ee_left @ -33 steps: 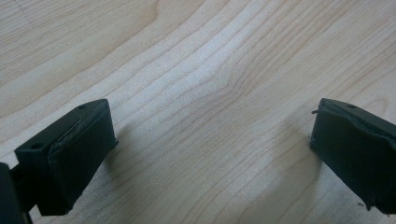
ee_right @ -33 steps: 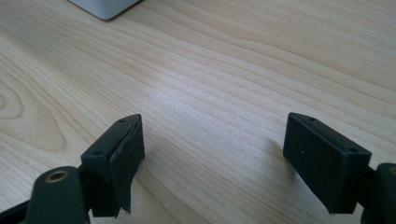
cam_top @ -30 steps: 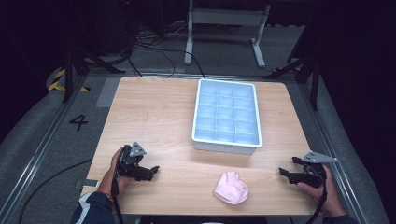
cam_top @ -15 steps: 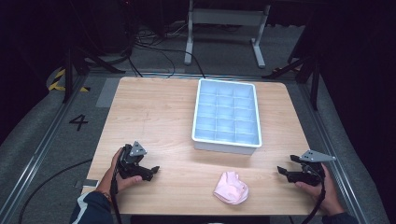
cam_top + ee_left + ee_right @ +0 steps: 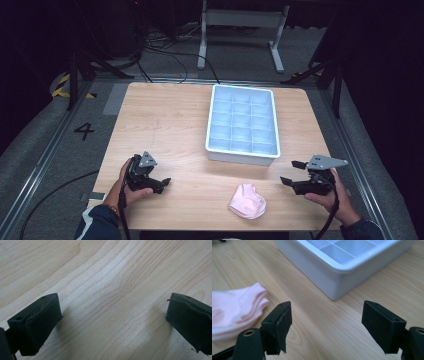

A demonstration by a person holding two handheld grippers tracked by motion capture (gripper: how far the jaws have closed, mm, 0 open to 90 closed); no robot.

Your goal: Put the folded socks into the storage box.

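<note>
- Near the front edge of the tabletop (image 5: pixel 165 125), a folded pink sock (image 5: pixel 246 201) lies flat between the two hands, just in front of the white divided tray (image 5: pixel 241 125) and apart from it.
- Right of the sock, the right gripper (image 5: pixel 292 172) points toward it with its jaws apart; they have just been closing a little, and nothing is between them.
- From the right gripper view, the sock (image 5: pixel 234 308) sits off to one side of the jaws rather than between them, so the approach needs a swing toward it before any squeeze.
- The left gripper (image 5: pixel 165 184) rests low over bare wood, jaws apart and empty.
- The step in hand looks like reaching for the sock, probably to place it in a tray compartment.
- To do it well: open the right jaws wide again, since the folded layers are thick and soft.
- Come in low and level, with one jaw sliding under the folded edge and the other over it, so all layers are caught together.
- Grip near the middle of the bundle, not a loose corner, or it may unfold and droop on lifting.
- Keep clear of the tray's near wall (image 5: pixel 322 280) while turning.
- Left gripper may steady the far side if the sock slides.
</note>
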